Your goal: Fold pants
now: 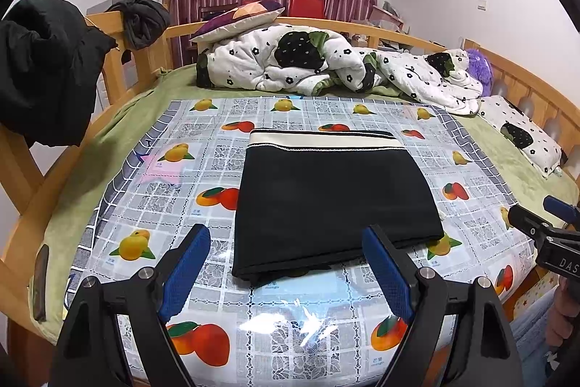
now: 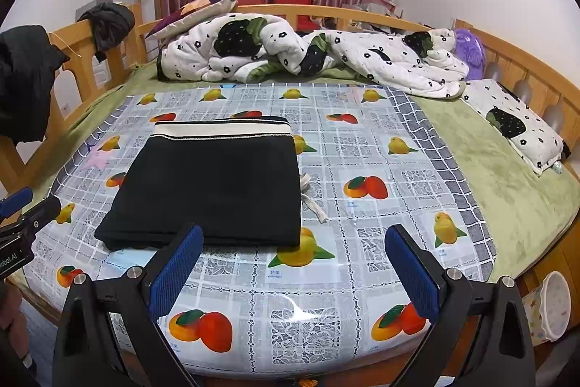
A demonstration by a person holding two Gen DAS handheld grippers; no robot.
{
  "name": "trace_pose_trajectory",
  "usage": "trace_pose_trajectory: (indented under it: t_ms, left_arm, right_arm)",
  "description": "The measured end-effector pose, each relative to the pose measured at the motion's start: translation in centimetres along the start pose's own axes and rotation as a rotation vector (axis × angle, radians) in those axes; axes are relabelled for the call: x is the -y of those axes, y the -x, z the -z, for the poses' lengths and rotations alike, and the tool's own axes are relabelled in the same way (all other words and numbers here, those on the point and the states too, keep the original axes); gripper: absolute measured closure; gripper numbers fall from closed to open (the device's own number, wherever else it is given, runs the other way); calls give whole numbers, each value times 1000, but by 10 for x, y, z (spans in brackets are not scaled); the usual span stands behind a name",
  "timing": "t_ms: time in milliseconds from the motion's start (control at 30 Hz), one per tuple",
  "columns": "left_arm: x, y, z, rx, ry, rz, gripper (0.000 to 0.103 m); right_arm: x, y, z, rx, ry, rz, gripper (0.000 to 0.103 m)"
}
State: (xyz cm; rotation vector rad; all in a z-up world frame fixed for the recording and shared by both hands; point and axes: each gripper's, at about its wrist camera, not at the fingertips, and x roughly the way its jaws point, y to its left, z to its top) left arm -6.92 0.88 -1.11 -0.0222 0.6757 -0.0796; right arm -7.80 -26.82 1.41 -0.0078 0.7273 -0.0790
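fingers [image 1: 188, 263] of the left gripper [image 1: 286, 272] stand spread apart, nothing between them, above the fruit-print cover [image 1: 203, 332]. folded black pants [image 1: 333, 202] lie flat on that cover just ahead, cream waistband [image 1: 326, 140] at the far edge.

right wrist view: right gripper [image 2: 295, 274] fingers [image 2: 409, 274] likewise spread and empty. pants [image 2: 214, 187] lie ahead to the left; a cream drawstring [image 2: 313, 198] protrudes beside them.

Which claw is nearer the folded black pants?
Left. The left claw hangs open right at the near edge of the pants. The right claw hangs open too, off the pants' near right corner, over the fruit-print cloth.
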Motion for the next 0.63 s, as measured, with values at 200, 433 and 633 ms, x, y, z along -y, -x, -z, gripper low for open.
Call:
trace_pose_trajectory:
  t_ms: [200, 433, 633]
  left_arm:
    - [1, 0, 0, -1, -1, -1, 18]
    - [-1, 0, 0, 3, 1, 2, 18]
    - [-1, 1, -1, 13, -6, -4, 18]
  right_arm:
    - [0, -1, 0, 0, 7, 6, 4]
    - [-1, 0, 2, 1, 7, 12, 4]
    - [-2, 0, 3, 4, 9, 13, 4]
